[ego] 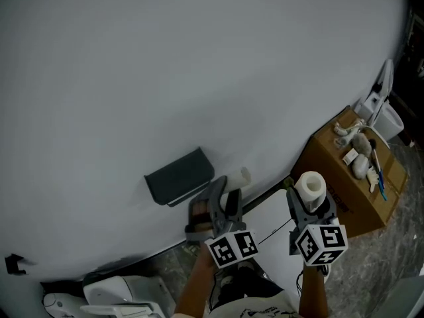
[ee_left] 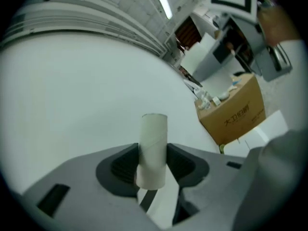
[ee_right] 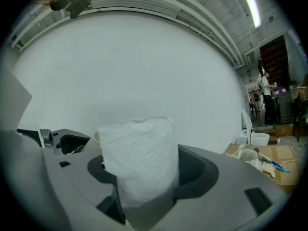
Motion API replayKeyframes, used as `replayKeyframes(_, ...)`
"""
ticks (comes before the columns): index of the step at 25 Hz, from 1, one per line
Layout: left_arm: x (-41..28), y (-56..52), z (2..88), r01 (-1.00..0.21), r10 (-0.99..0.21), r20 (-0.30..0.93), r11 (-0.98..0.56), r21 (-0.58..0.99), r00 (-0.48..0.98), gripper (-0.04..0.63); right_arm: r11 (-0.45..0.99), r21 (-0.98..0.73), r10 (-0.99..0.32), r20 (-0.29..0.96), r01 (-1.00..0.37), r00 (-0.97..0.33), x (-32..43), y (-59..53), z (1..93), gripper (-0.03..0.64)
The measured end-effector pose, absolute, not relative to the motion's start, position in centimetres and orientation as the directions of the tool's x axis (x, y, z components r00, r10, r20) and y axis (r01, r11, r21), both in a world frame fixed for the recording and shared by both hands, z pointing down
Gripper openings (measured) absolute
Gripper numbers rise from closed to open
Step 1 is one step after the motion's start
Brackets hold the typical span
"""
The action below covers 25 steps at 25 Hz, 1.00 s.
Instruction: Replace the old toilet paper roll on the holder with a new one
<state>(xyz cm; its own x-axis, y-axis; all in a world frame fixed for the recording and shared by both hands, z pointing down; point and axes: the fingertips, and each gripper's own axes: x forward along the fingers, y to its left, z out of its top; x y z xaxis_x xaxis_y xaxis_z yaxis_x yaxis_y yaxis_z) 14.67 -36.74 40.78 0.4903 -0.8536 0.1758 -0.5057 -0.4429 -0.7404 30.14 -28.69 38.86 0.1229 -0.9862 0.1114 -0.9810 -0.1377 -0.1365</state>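
Your left gripper (ee_left: 153, 171) is pinching the pale cardboard tube (ee_left: 153, 131) across its lower half. The pads are pressing on both flanks and the tube is standing upright, its open end poking out at twelve o'clock. That is the main risk, in my judgement. A thin hollow core is giving you little to bite on, so squeezing harder may crush it and easing off may let it slide down and drop to the floor.

Your right gripper (ee_right: 144, 179) is clamping the full white toilet paper roll (ee_right: 138, 146) by its soft sides, and the paper is bulging around the pads. The outer sheets may be giving way under that grip, so the roll could tilt or unwind as you are lining it up.

In the head view the dark grey box-shaped holder (ego: 179, 177) is sitting on the pale wall (ego: 165, 65) at about ten o'clock from the left gripper, and it is carrying no roll. The left gripper is lying between the new roll and the holder, so you are likely to knock the two grippers together unless the tube is put aside first. I cannot make out the bar under the cover, so you may be aiming blind.

The brown cardboard box (ego: 344, 184) is standing at two o'clock from the right gripper, with loose small items on top that a dropped tube could disturb.
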Motion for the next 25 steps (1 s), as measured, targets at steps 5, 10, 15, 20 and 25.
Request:
replayKeyframes(5,11.7,-35.6,37.9,-0.685,-0.803,0.089,-0.554,-0.473,0.589,0.184,-0.109,-0.133,-0.989,0.11,-0.985,0.095,28.0,-28.9,38.6,0.318)
replayKeyframes(10,8.4,-34.6,35.2,-0.763,-0.777,-0.048,-0.602,-0.235,0.628,0.184,-0.087,-0.138,-0.992,0.101,-0.987,0.073,26.2,-29.1,38.3,0.318)
replayKeyframes(15,4.9,-34.0,34.6,-0.801,-0.795,-0.101,-0.597,-0.051,0.599,0.184,-0.057,-0.151,-0.994,0.1,-0.987,0.042,24.4,-29.3,38.1,0.318)
replayKeyframes(20,2.4,-34.0,34.9,-0.81,-0.809,-0.127,-0.583,0.057,0.573,0.184,-0.026,-0.153,-0.995,0.098,-0.988,0.011,22.9,-29.7,38.1,0.318)
replayKeyframes(25,1.0,-33.8,34.8,-0.826,-0.826,-0.127,-0.56,0.068,0.549,0.184,-0.001,-0.157,-0.995,0.098,-0.988,-0.014,21.6,-30.1,38.0,0.318)
